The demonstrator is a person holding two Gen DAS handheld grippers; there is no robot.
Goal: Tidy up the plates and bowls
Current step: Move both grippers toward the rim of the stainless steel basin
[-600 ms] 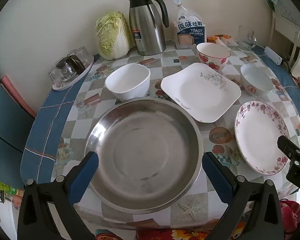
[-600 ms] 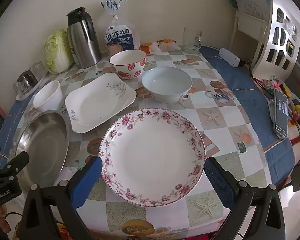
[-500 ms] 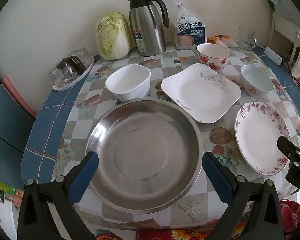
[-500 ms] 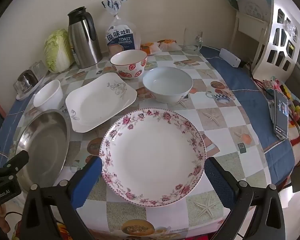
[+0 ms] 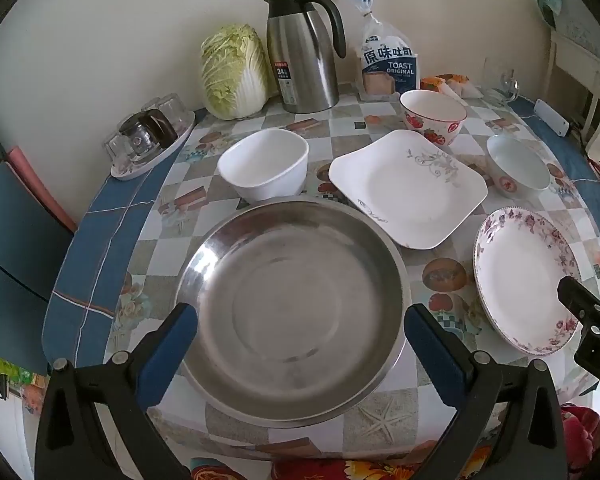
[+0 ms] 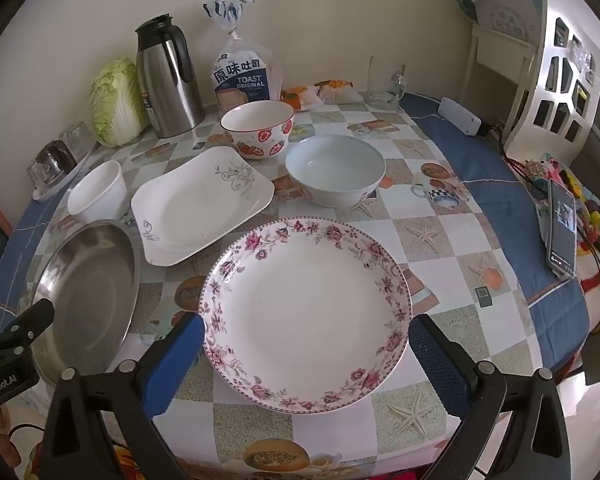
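Note:
A steel plate (image 5: 292,304) lies at the table's near left, with my open, empty left gripper (image 5: 300,344) straddling its near part. A floral-rimmed plate (image 6: 306,312) lies near the front edge, and my open, empty right gripper (image 6: 306,356) straddles its near part. Behind them lie a square white plate (image 5: 408,188) (image 6: 202,200), a plain white bowl (image 5: 264,164) (image 6: 96,192), a strawberry bowl (image 5: 434,116) (image 6: 258,128) and a pale blue bowl (image 5: 518,168) (image 6: 336,170).
Along the wall stand a cabbage (image 5: 234,72), a steel thermos jug (image 5: 304,48), a bag of toast (image 5: 388,64) and a glass mug (image 6: 384,80). A tray of glasses (image 5: 148,136) sits far left. A phone (image 6: 562,228) and a white shelf (image 6: 548,68) are at the right.
Both grippers have drawn back very slightly, so the dishes sit a little lower in view. Nothing on the table has moved.

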